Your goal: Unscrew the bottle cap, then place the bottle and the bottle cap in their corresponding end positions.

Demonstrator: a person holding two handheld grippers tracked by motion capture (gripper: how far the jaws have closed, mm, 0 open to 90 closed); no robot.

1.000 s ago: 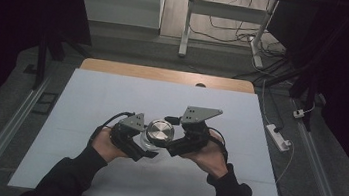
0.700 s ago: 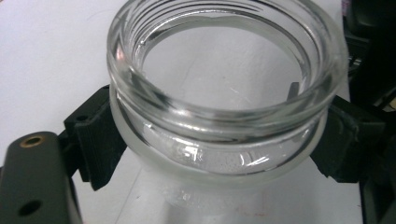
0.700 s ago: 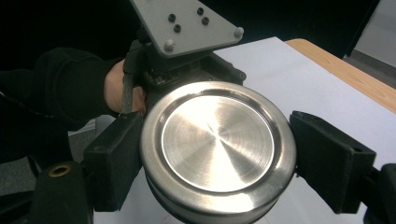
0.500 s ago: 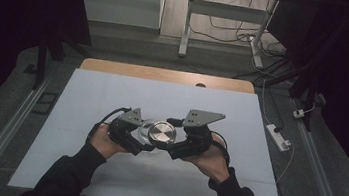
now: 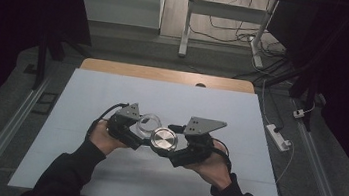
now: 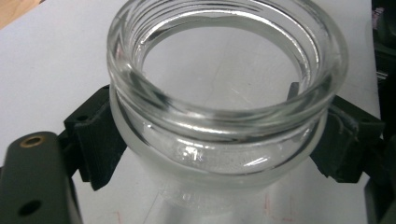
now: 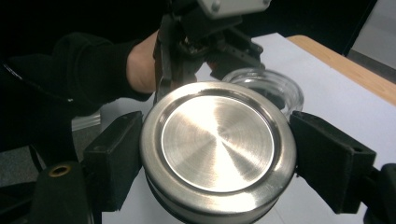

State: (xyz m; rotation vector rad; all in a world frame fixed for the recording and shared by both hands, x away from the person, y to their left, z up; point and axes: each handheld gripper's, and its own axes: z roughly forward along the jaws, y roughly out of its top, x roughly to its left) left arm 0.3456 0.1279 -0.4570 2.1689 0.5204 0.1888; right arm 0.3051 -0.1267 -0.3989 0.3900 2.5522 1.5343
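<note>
A clear glass jar (image 6: pixel 224 114) with a threaded mouth sits open and lidless between the black pads (image 6: pixel 95 140) of my left gripper (image 6: pixel 224 140), which is shut on it below the rim. My right gripper (image 7: pixel 217 156) is shut on a round brushed-steel lid (image 7: pixel 217 140), one pad (image 7: pixel 331 161) on each side. In the high view the jar (image 5: pixel 148 123) and left gripper (image 5: pixel 139 130) are held just above the white table (image 5: pixel 87 92). The lid (image 5: pixel 164 139) in the right gripper (image 5: pixel 169 146) sits beside the jar, nearer the person. From the right gripper view the jar (image 7: pixel 264 86) lies just beyond the lid.
A wooden strip (image 5: pixel 165 74) borders the table's far edge. A white power strip (image 5: pixel 278 136) and cables lie on the floor to the right. Metal rails (image 5: pixel 7 133) run along both sides. Desk legs (image 5: pixel 186 24) stand beyond the table.
The lid, earlier sitting over the jar between the two grippers, now sits off to the jar's near right, and the jar's open mouth is visible. Both hands stayed nearly in place.
</note>
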